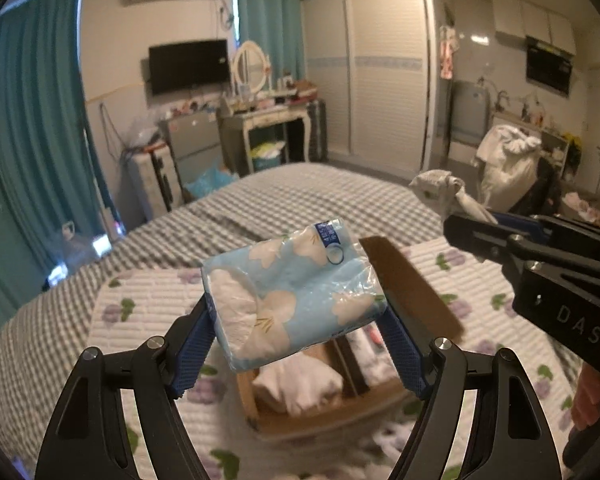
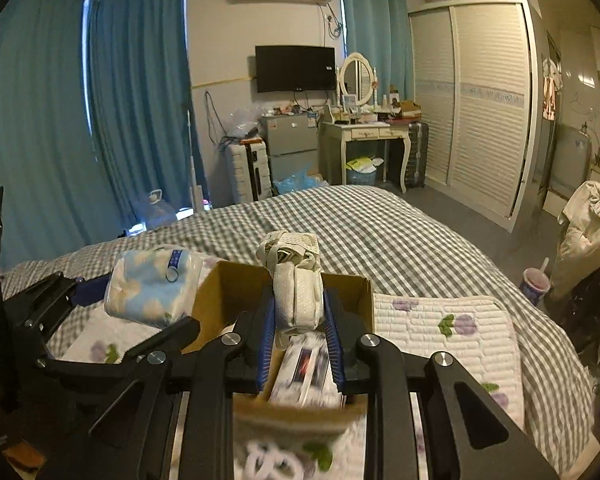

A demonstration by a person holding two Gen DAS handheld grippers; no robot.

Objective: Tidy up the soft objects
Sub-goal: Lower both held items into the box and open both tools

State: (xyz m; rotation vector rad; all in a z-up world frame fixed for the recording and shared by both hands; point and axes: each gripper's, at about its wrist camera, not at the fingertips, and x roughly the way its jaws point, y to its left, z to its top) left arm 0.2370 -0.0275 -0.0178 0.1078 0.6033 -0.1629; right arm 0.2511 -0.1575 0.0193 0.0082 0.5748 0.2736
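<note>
Left gripper [image 1: 296,320] clamped blue tissue pack [image 1: 296,296] above cardboard box [image 1: 324,408] on bed; right gripper [image 2: 299,316] pinched rolled cream cloth [image 2: 296,280] over box's far side. Risk: slick wrap slips w/ loose squeeze, pack drops outside box.

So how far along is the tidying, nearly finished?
Partly. The cardboard box on the bed already holds some white folded cloth. The left gripper holds a blue tissue pack above it; the right gripper holds a rolled cream cloth. Both still need dropping in.
</note>
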